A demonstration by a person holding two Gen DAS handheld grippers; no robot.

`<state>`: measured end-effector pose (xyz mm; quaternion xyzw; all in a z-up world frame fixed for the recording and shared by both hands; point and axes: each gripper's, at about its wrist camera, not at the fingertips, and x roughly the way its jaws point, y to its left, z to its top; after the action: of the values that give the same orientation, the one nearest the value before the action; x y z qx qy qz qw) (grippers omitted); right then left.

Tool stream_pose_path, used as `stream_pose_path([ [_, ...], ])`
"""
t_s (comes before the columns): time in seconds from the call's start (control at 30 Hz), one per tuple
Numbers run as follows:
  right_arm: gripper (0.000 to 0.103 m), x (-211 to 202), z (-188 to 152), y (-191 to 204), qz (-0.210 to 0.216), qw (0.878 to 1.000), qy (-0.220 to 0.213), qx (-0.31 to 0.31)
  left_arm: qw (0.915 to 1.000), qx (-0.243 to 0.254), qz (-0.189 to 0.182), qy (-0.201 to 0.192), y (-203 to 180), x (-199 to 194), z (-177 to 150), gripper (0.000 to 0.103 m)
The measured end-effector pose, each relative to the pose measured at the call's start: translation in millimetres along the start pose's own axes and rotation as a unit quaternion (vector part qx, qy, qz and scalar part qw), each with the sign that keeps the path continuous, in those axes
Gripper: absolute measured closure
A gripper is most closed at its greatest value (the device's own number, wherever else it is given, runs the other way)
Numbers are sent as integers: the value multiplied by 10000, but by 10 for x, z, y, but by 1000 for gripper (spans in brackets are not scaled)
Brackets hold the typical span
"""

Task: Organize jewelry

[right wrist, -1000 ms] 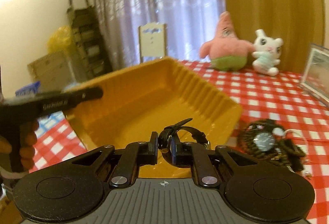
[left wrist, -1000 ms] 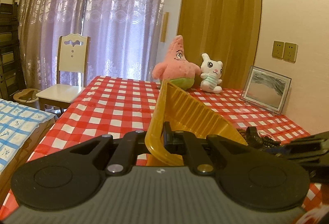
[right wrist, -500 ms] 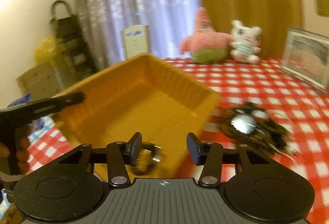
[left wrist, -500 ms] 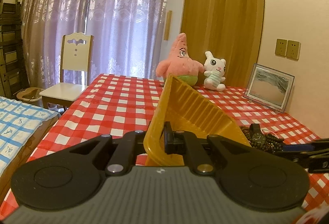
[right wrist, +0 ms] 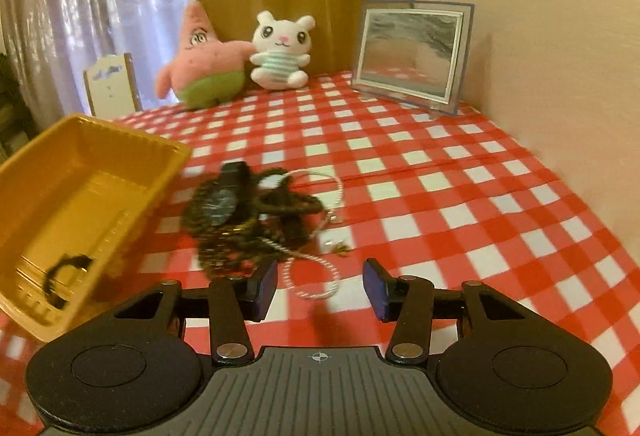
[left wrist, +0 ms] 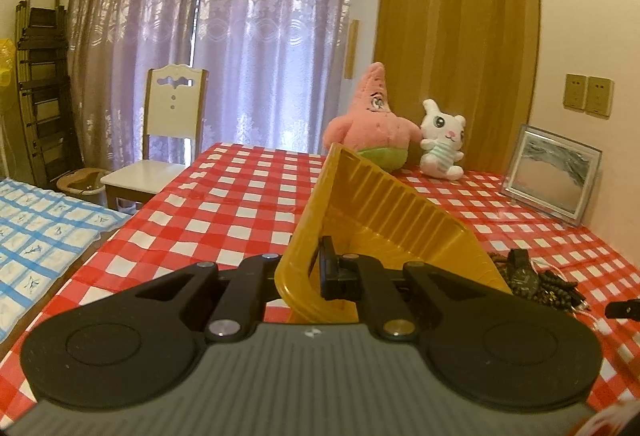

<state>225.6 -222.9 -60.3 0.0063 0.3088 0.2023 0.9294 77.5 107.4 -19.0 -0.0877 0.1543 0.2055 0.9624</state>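
Wide open checked bench (right wrist: 460, 196) from twelve round to three o'clock of the right hand-held gripper (right wrist: 320, 290), nothing on it until the picture frame (right wrist: 412, 56) and the wall. At eleven o'clock the tangled jewelry pile (right wrist: 248, 212) sits close, its striped cord (right wrist: 316, 286) looping right under the gap between the parted jaws. At nine to ten o'clock the tilted yellow tray (right wrist: 80, 196) walls off that side, and the two plush toys (right wrist: 276, 52) line the far edge at twelve.

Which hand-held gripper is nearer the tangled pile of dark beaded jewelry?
Right. The right hand-held gripper hangs open just before the pile; the left hand-held gripper clamps the yellow plastic tray's rim beside it.
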Motion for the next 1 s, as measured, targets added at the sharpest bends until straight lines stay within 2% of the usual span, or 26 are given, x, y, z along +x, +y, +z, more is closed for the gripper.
stream_pose_path([
  [0.13,55,133,23,-51,-61,9999,19,-130,9999,3,139,-29,-26,112,20,95],
  [0.27,66,288,66,-74,-26,9997,70,-245,9998,-15,200,-35,-32,213,54,95],
  [0.5,74,493,87,-58,-59,9993,171,-335,9999,-14,161,-39,-35,262,70,96],
  [0.67,85,578,80,-20,-171,9990,220,-340,9999,-17,143,-7,-21,269,83,96],
  [0.9,89,544,70,52,-294,9979,114,-571,9999,-52,115,22,-4,271,87,96],
  [1.0,89,437,121,104,-213,9982,-36,-556,9999,-70,112,37,0,271,75,96],
])
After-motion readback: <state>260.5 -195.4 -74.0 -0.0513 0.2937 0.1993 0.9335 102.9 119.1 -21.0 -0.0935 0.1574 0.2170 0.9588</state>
